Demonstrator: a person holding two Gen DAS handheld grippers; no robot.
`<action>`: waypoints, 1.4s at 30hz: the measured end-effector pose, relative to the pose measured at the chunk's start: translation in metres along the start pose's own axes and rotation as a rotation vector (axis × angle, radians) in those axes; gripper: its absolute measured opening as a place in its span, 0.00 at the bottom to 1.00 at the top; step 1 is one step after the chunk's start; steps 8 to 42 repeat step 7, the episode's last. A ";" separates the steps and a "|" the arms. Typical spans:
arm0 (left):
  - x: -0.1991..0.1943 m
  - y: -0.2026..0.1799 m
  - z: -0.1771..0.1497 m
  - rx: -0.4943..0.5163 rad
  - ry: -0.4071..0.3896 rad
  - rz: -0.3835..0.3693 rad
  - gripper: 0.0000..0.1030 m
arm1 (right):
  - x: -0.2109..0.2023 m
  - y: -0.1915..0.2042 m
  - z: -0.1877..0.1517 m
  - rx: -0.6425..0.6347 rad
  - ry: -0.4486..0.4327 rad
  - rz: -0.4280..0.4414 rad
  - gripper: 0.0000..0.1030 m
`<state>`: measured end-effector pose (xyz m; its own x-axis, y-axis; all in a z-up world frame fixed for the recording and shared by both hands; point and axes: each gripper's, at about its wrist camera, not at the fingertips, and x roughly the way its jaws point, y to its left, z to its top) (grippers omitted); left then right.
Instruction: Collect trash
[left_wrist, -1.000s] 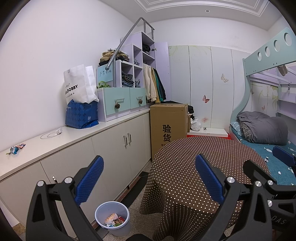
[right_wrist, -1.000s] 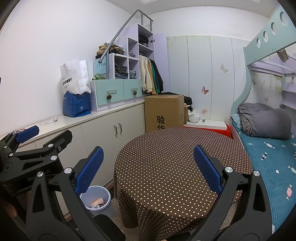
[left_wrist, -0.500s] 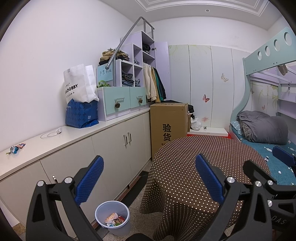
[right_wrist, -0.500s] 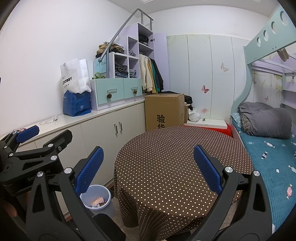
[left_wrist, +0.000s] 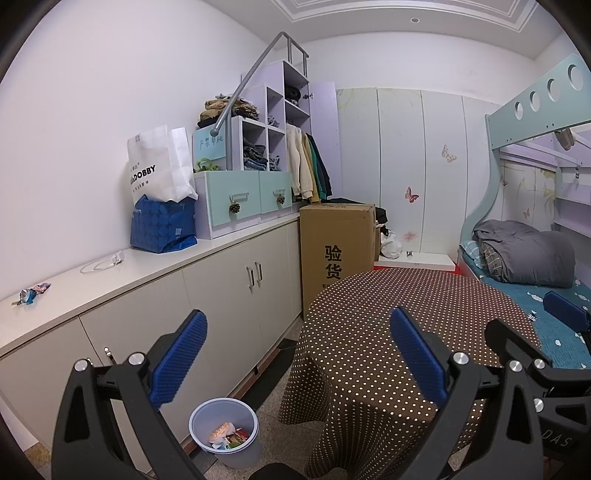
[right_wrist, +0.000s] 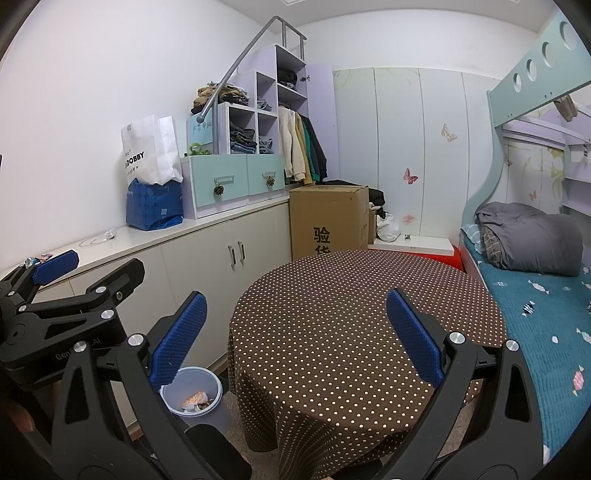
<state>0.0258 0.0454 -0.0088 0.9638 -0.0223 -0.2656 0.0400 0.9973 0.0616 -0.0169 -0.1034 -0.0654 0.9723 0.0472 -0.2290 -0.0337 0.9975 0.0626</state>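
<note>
While both hand-held grippers gape empty — wrapper (left_wrist: 34, 293) far left, countertop (left_wrist: 155, 266).

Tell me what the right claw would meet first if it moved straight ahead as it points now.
Probably the polka-dot tablecloth on the round table: the open right claw points across its top. Depth is unclear; if it passes above, the cardboard box comes next.

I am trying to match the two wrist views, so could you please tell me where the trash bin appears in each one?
Left wrist: the bin stands at bottom centre-left, on the floor between the cabinet and the table, just right of the left claw's left finger.
Right wrist: the bin sits at lower left, partly hidden behind the right claw's left finger.
Shared landmark: the cardboard box behind the table.
</note>
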 end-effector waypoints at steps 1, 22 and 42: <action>0.000 0.000 -0.001 0.000 0.001 -0.001 0.95 | 0.001 -0.001 0.001 0.000 0.000 0.000 0.93; 0.002 0.001 -0.002 -0.003 0.011 0.000 0.95 | 0.000 0.000 -0.002 0.003 0.007 0.001 0.93; 0.002 0.001 -0.002 -0.003 0.011 0.000 0.95 | 0.000 0.000 -0.002 0.003 0.007 0.001 0.93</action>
